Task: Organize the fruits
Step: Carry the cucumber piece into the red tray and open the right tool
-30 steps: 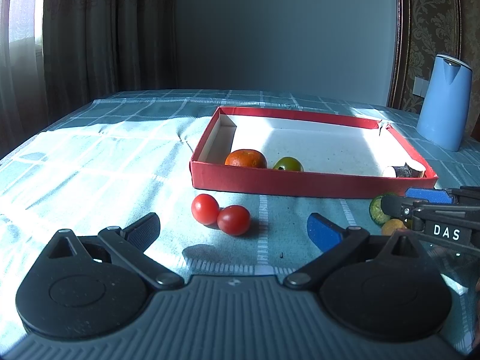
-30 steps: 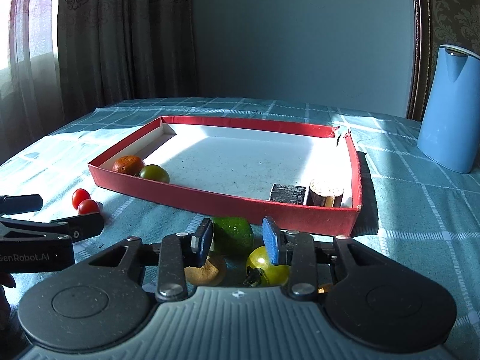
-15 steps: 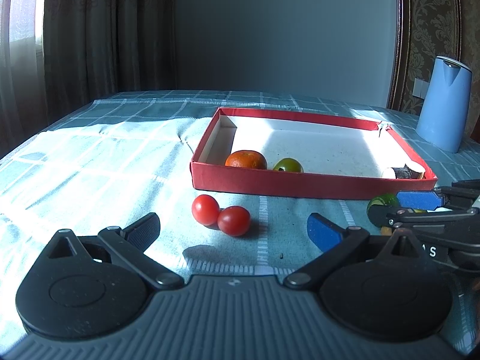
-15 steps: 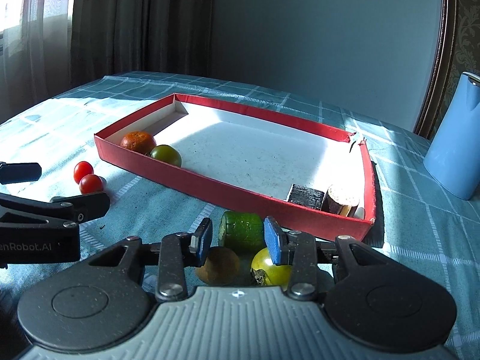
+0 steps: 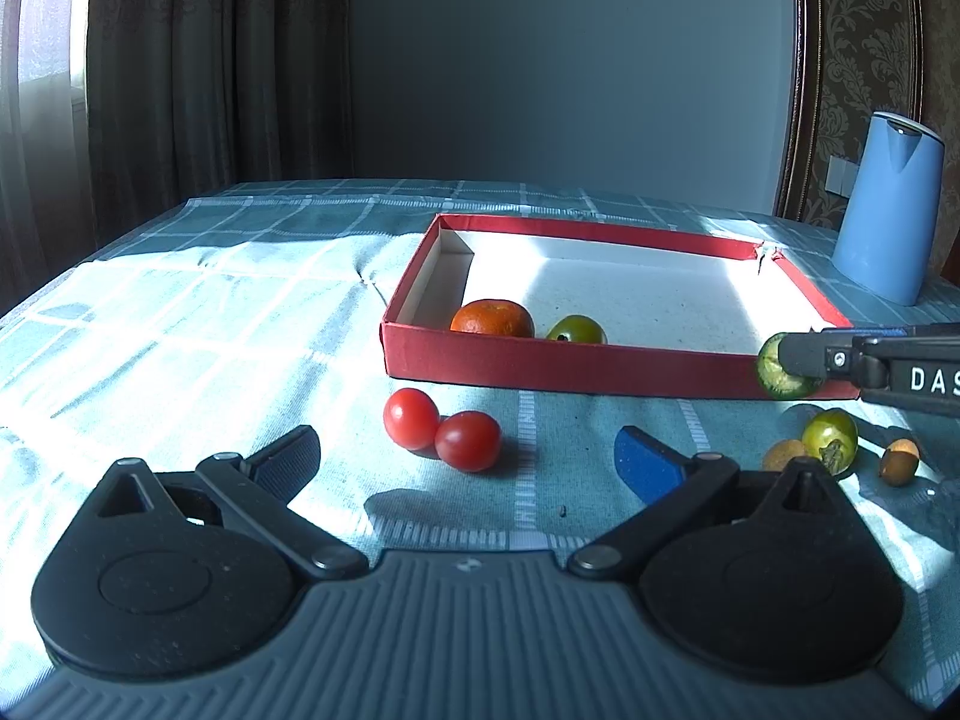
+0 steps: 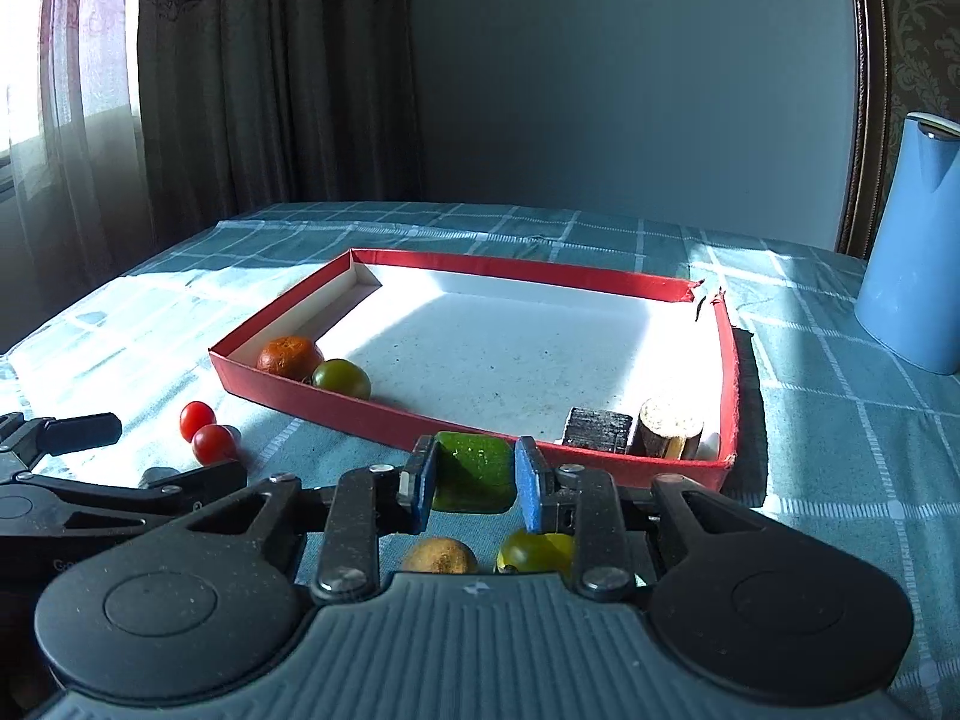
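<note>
Between the blue pads of the right claw [image 6: 474, 474] sits the green chunk of fruit [image 6: 474, 471], pinched on both flat sides and lifted clear of the cloth. From the left wrist view its cut end faces leftward, so its long axis seems to run along the claw's fingers rather than across them. Directly ahead of it, and just beyond, is the near wall of the red tray [image 6: 396, 417]; judged from this, the coming move is forward and over that low wall. The right claw is plainly the nearer one for that.

Left claw [image 5: 462, 456]: spread wide, nothing between the pads, hanging low over the table [image 5: 180, 324]. Two red tomatoes [image 5: 443, 429] lie touching each other just ahead of it, outside the tray.

Already in the tray: an orange [image 5: 493, 318] and a green tomato [image 5: 576, 330] at the near left corner; a dark block [image 6: 599, 429] and a short log-like piece [image 6: 669, 435] at the near right corner. Middle of the tray is bare.

Left on the cloth below the lifted fruit: a yellow-green tomato [image 5: 831, 433], a small tan fruit [image 5: 786, 455], another brown one [image 5: 899, 462].

Surface is a teal checked tablecloth, sunlit in patches. Blue jug [image 6: 912, 240] stands at far right; curtains [image 6: 252, 90] and a plain wall behind.
</note>
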{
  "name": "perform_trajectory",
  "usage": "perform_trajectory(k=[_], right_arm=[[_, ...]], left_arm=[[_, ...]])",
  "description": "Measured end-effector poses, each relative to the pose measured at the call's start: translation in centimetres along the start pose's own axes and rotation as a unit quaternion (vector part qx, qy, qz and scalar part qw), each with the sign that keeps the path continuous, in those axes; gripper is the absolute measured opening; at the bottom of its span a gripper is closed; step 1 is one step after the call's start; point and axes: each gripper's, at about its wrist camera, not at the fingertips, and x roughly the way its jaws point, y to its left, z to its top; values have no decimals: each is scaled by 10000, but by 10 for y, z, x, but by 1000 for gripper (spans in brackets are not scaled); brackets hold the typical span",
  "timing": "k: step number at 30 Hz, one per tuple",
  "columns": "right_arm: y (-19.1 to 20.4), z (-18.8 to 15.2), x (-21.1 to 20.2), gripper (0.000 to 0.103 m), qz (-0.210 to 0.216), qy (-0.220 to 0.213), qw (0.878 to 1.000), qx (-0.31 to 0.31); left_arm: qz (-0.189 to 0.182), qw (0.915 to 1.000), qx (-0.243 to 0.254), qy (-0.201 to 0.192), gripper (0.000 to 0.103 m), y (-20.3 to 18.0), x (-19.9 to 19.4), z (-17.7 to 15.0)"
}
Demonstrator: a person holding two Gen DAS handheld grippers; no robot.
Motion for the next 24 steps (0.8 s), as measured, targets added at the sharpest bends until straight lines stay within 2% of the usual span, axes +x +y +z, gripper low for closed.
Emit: perform_trajectory(k=[4, 7, 9, 13, 19, 24], right_arm=[[-32, 27, -10, 27, 68, -328, 9980, 539], [-59, 44, 3, 27, -75, -241, 9968, 754], [-69, 50, 18, 27, -379, -135, 9971, 649], [-82, 52, 47, 27, -700, 58, 9966, 433], [-78, 34, 86, 27, -1093, 464, 9929, -110], [-65, 27, 88, 28, -1301, 366, 9892, -561]], left_arm=[[0, 10000, 1, 6, 103, 0, 0, 0], [1, 10000, -1, 19, 103, 0, 1, 0], [3, 10000, 0, 20, 103, 0, 1, 0], [2, 10000, 9, 53, 103, 0, 1, 0], [-5, 9999, 26, 105, 103, 0, 3, 0], [-2, 9999, 43, 152, 103, -1, 5, 0]])
